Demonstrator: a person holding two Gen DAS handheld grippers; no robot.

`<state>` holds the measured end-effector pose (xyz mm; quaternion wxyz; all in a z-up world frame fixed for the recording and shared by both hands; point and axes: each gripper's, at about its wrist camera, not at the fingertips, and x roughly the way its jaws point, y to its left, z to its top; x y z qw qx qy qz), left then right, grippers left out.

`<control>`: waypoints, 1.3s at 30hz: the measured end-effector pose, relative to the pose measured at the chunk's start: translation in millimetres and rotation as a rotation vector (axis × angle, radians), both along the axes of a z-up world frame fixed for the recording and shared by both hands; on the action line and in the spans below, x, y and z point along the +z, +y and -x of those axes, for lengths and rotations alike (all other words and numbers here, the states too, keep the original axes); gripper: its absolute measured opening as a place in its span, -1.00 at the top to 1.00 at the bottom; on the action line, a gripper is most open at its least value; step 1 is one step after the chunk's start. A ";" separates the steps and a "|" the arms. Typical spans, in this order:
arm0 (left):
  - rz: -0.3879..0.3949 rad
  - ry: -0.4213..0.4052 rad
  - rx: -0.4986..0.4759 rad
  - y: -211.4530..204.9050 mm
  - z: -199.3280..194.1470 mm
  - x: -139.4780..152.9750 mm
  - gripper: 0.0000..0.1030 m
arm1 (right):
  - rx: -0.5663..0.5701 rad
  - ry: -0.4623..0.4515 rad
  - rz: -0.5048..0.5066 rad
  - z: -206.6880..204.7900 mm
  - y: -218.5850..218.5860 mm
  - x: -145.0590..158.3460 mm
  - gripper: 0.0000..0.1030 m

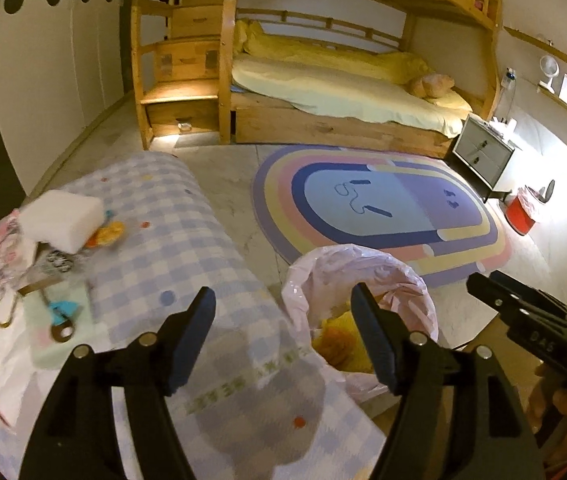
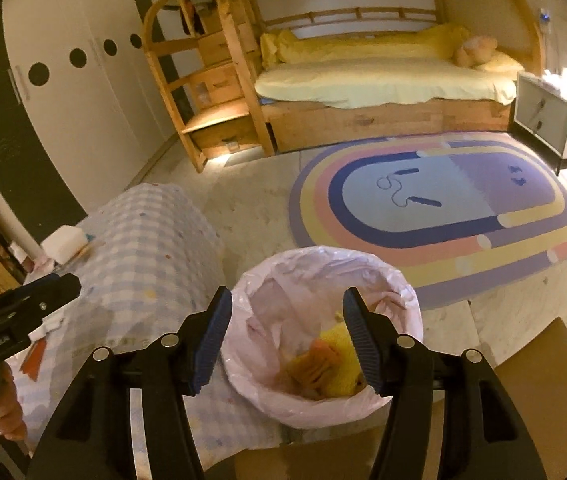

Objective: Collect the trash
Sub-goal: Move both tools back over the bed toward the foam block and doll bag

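Note:
A bin lined with a pink bag [image 2: 323, 276] stands on the floor beside a table with a blue checked cloth [image 2: 151, 240]. Crumpled yellow and orange trash [image 2: 335, 368] lies inside it. My right gripper [image 2: 286, 300] hangs open right above the bag's mouth with nothing between its fingers. My left gripper [image 1: 283, 300] is open too and empty, over the table's edge and the bag's rim [image 1: 363, 268]. On the cloth lie a white foam block [image 1: 59, 220], an orange wrapper [image 1: 107, 234], a blue item [image 1: 65, 308] and paper scraps [image 1: 3, 264].
A pastel oval rug [image 1: 383, 208] covers the floor beyond the bin. Behind it stands a wooden bunk bed [image 1: 323, 92] with a grey nightstand [image 1: 483, 152] and a red bin [image 1: 521, 214] to its right. A brown wooden seat [image 2: 531, 392] is at the lower right.

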<state>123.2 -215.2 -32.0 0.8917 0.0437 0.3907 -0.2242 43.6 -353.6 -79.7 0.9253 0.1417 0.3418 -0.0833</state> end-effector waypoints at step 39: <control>-0.044 -0.068 0.572 311.5 53.7 21.8 -0.43 | 0.570 -0.058 0.135 -74.3 272.8 35.9 0.03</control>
